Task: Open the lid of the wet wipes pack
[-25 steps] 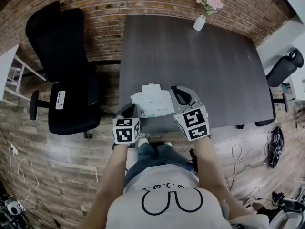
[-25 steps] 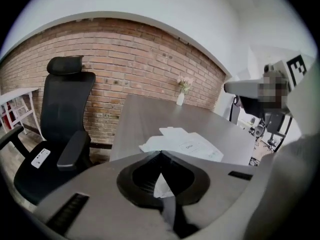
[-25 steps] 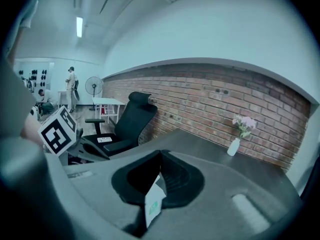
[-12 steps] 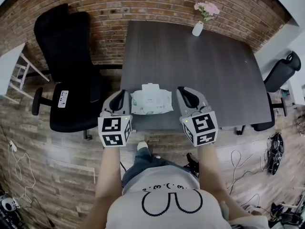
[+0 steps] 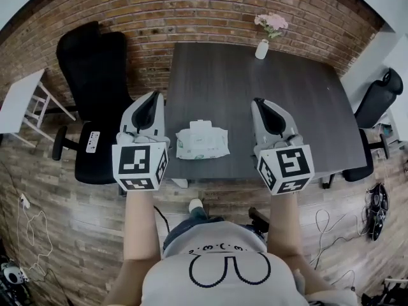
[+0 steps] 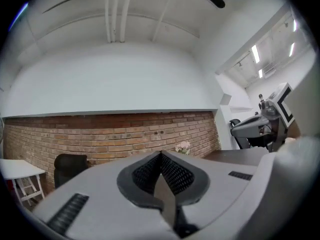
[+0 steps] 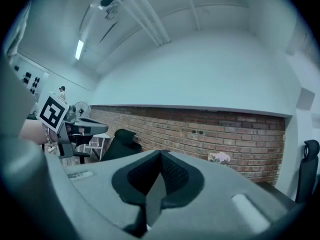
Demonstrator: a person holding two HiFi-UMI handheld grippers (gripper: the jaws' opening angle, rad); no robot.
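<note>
A white wet wipes pack [image 5: 201,139] lies flat near the front edge of the dark table [image 5: 293,94], its lid down. My left gripper [image 5: 148,107] is raised to the left of the pack, well above it, jaws shut with nothing between them. My right gripper [image 5: 268,112] is raised on the pack's right, also shut and empty. In the left gripper view the pads [image 6: 167,176] meet and point level at a brick wall. In the right gripper view the pads [image 7: 167,176] meet too. Neither gripper view shows the pack.
A small white vase with pink flowers [image 5: 266,37] stands at the table's far edge. A black office chair [image 5: 95,101] stands left of the table, another [image 5: 377,101] at its right. A white table's corner [image 5: 19,101] shows at far left. Cables lie on the wood floor.
Both grippers have risen from the table's front edge and spread apart to either side of the pack. The pack has not moved.
</note>
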